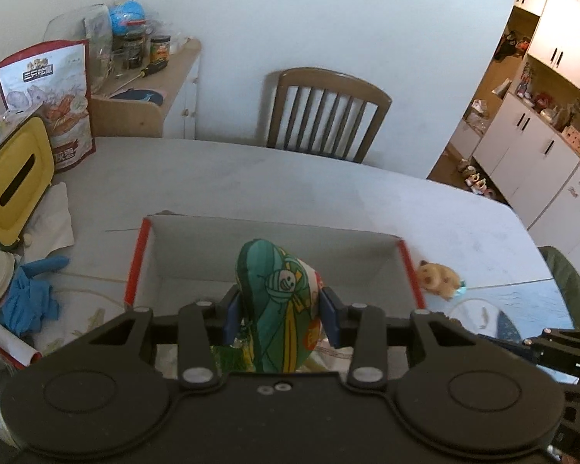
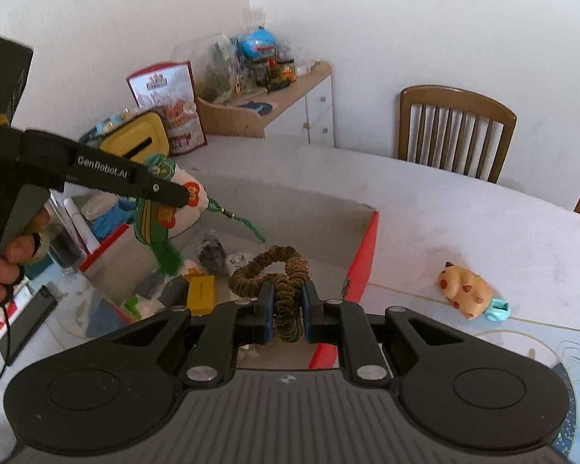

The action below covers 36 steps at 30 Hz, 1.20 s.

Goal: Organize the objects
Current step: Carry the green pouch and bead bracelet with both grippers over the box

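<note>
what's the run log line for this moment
left hand-held gripper: shut on green pouch | right hand-held gripper: shut on brown scrunchie | both over box

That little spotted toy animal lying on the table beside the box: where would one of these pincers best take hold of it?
Probably around the plump body of the spotted toy, coming from above. It lies on its side on the table, apart from the box, with open space around it. The blue piece at its end looks too small to pinch.

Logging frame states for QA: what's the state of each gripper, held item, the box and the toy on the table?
left hand-held gripper: shut on green plush pouch, above box
right hand-held gripper: shut on brown scrunchie
red-edged cardboard box: open, small items inside
spotted toy figure: lying on table, outside box
</note>
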Each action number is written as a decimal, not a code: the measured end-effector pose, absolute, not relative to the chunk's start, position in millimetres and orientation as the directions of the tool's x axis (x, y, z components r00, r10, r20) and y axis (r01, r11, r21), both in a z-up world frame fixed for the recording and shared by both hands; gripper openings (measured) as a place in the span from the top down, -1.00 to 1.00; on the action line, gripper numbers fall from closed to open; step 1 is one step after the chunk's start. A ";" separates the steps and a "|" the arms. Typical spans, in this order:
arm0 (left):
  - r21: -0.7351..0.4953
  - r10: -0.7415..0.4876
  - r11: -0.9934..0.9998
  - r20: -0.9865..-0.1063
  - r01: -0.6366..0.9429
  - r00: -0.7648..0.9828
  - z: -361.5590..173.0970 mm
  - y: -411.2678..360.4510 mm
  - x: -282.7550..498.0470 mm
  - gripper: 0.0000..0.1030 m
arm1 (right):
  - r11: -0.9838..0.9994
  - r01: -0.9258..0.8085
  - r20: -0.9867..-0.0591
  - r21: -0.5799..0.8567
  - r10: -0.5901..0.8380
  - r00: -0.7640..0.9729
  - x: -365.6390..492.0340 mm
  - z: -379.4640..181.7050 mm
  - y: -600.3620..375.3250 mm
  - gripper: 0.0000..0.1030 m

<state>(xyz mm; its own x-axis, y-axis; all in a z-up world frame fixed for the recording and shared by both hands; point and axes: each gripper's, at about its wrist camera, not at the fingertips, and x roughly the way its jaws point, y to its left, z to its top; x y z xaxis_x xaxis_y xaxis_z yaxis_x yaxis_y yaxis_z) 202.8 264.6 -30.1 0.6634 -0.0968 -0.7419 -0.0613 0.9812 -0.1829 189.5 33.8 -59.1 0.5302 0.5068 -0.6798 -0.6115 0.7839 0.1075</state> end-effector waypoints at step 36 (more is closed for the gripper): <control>-0.132 -0.135 0.990 -0.845 0.043 0.517 -123.0 278.5 251.3 0.19 | 0.766 -0.637 -0.819 0.085 0.418 0.393 207.1 -144.5 129.6 0.73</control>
